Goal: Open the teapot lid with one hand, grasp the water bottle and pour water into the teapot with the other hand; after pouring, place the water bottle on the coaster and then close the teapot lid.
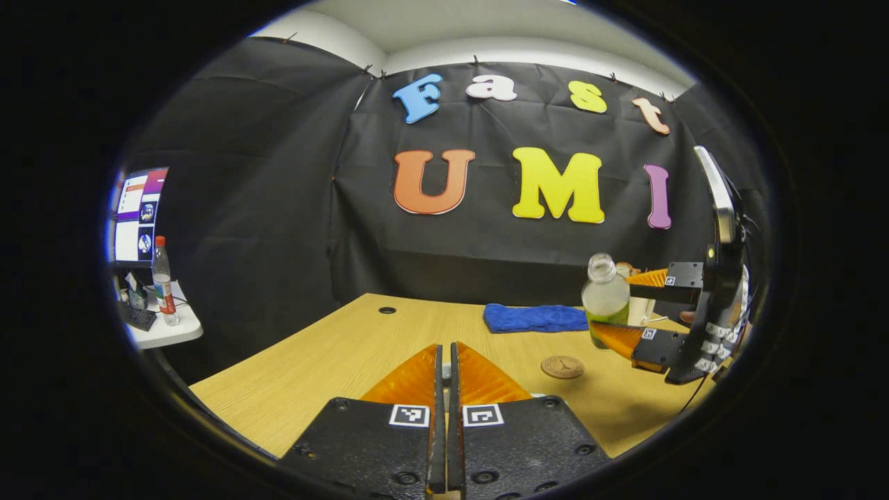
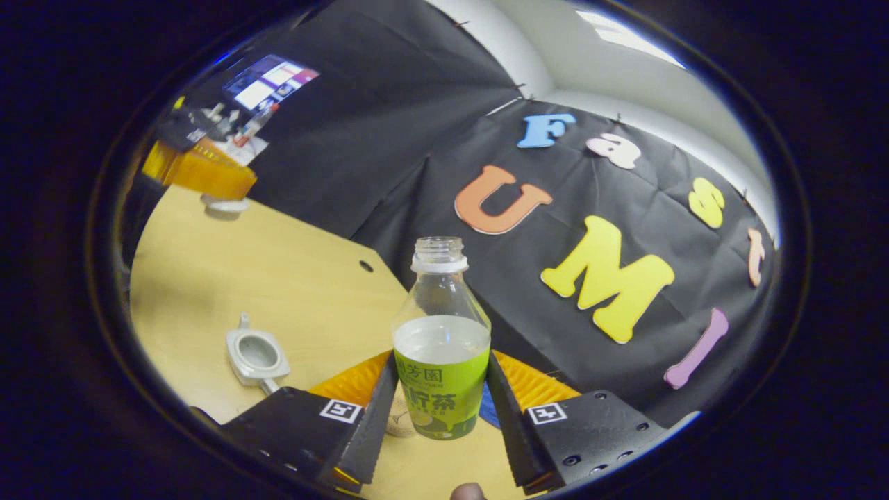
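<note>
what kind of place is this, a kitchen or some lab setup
Likely a recording booth, not a kitchen: black cloth wall hung around a wooden table, a monitor on a side desk, and marker-tagged grippers, the right gripper holding a water bottle.

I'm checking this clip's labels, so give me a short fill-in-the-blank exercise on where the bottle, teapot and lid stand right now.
1. The right gripper is shut on the ____, which has no cap.
2. The teapot stands on the table with its lid ____.
3. The left gripper holds the ____ up above the table.
4. In the left gripper view, the coaster lies on the table in front of the blue ____.

Missing words: water bottle; off; lid; cloth
</note>
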The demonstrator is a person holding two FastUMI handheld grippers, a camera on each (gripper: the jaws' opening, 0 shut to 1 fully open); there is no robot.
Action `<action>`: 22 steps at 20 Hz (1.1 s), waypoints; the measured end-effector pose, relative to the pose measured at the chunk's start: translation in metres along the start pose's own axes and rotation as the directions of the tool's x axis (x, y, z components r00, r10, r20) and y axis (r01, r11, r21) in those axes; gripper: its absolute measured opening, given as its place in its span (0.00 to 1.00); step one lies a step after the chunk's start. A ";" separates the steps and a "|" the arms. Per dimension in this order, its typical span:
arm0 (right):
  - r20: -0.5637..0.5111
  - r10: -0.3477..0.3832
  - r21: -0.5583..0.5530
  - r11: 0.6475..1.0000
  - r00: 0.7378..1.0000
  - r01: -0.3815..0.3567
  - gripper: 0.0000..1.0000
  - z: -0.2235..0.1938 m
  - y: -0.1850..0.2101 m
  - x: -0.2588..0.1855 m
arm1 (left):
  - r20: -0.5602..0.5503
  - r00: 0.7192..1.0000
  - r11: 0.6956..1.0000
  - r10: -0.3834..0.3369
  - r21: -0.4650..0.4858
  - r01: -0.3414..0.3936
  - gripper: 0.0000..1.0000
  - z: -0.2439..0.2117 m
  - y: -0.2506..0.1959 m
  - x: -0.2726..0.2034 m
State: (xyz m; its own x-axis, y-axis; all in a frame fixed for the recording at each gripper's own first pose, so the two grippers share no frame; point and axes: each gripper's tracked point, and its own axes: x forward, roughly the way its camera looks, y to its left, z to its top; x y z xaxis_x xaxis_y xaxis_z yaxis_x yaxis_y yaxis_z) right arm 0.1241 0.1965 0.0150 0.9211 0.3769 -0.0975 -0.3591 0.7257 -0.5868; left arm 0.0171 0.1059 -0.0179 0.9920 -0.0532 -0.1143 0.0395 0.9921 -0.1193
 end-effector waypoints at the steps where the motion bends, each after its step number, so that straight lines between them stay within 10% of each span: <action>1: 0.010 0.001 0.074 0.997 1.000 -0.002 0.71 0.001 -0.006 0.004 | -0.002 1.000 1.000 -0.002 0.007 0.002 0.04 0.000 -0.001 0.000; 12: -0.074 0.080 0.600 0.800 0.994 -0.019 0.72 -0.066 -0.016 0.072 | -0.001 1.000 1.000 -0.003 0.030 0.003 0.04 0.001 0.000 0.000; 22: -0.150 0.074 0.579 0.815 0.986 0.027 0.72 -0.098 -0.003 0.091 | -0.030 1.000 0.999 0.008 0.037 -0.007 0.04 -0.007 0.001 0.003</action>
State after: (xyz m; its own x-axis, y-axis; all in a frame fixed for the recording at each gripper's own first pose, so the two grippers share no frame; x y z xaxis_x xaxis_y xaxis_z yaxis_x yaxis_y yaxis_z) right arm 0.2240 0.1723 -0.0709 0.9042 0.3390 -0.2598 -0.3548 0.9348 -0.0150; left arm 0.0190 0.1062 -0.0258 0.9883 -0.0485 -0.1447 0.0369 0.9960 -0.0816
